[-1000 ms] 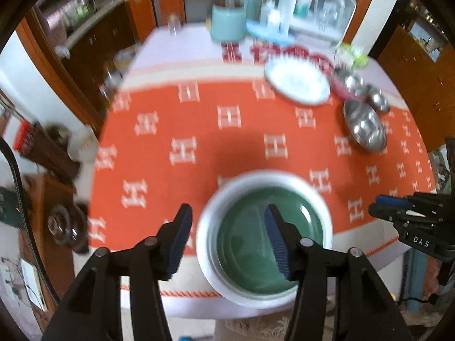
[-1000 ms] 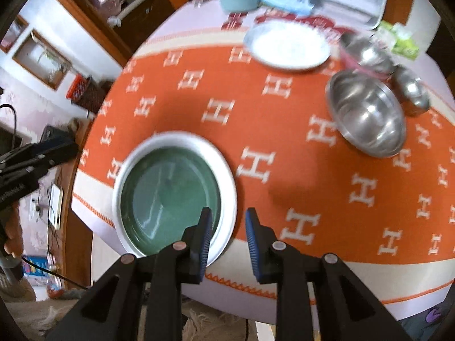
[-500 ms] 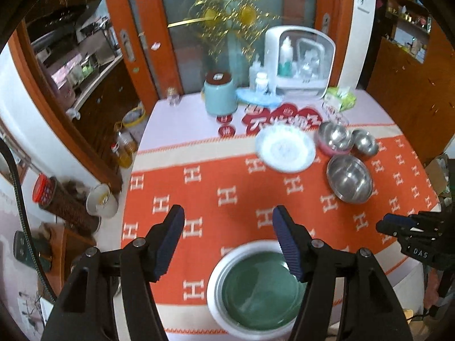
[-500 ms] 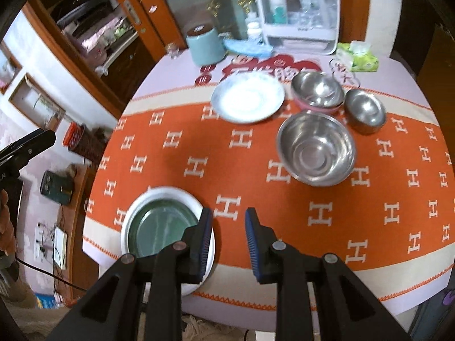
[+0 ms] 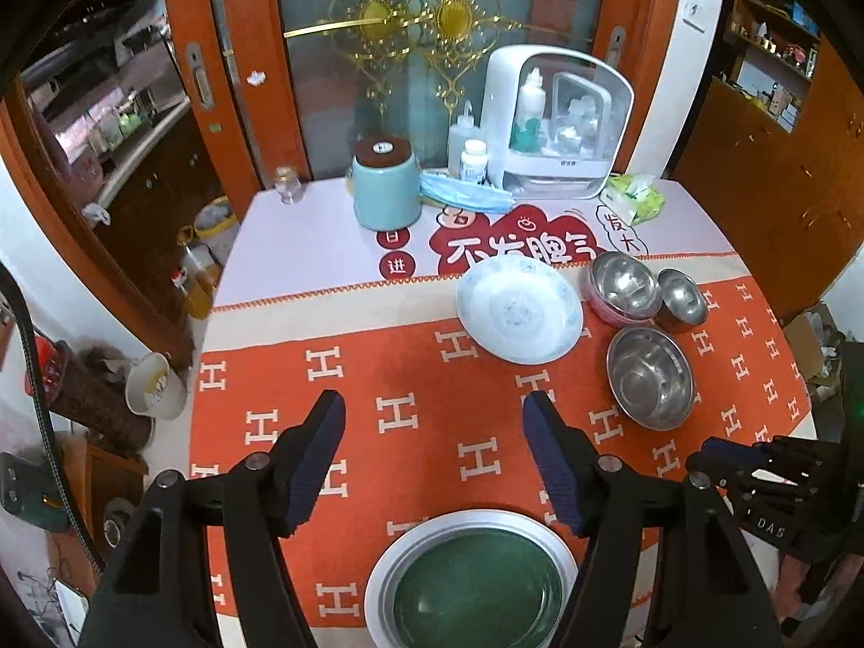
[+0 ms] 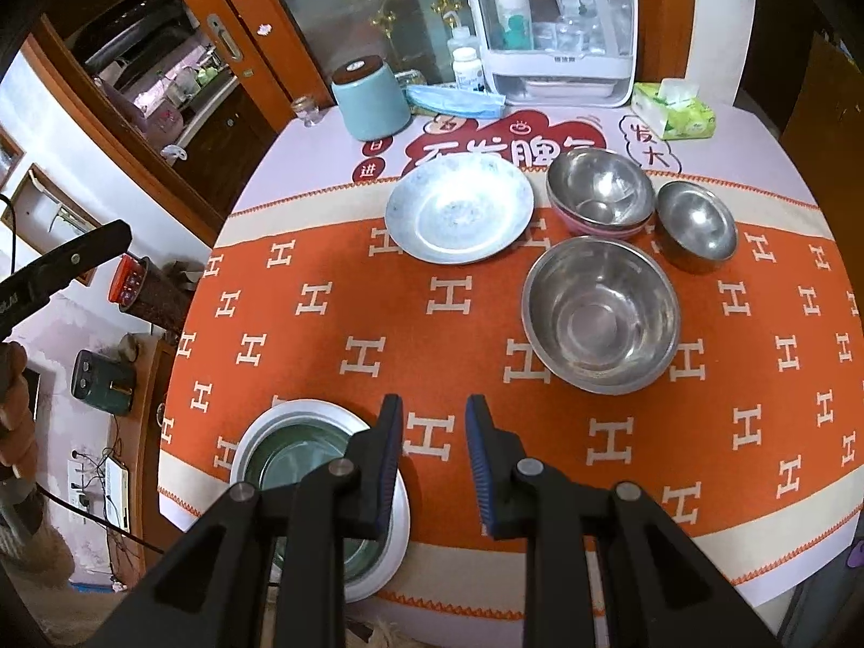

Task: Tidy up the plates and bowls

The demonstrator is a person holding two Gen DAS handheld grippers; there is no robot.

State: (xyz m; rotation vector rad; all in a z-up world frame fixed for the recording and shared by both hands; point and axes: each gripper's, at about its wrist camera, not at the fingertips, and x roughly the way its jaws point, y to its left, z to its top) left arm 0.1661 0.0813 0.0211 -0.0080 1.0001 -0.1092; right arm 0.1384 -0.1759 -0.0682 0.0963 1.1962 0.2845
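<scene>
A green plate with a white rim (image 5: 475, 578) lies at the near edge of the orange cloth; it also shows in the right wrist view (image 6: 302, 459). My left gripper (image 5: 434, 459) is open and empty, held high above it. My right gripper (image 6: 434, 456) is open with a narrow gap, empty, just right of the plate. A white plate (image 5: 518, 316) (image 6: 459, 208) lies further back. A large steel bowl (image 6: 599, 313) (image 5: 650, 375), a steel bowl nested in a pink one (image 6: 599, 191) and a small steel bowl (image 6: 696, 227) stand at the right.
At the table's back stand a teal canister (image 5: 386, 186), a white dispenser cabinet (image 5: 556, 127), bottles, a blue mask pack (image 5: 464, 194) and a tissue pack (image 5: 632, 197). Wooden doors rise behind. The floor to the left holds clutter.
Both grippers have risen and pulled back from the green plate, so the whole table now shows. The left jaws have opened wider. The plate stays on the cloth.
</scene>
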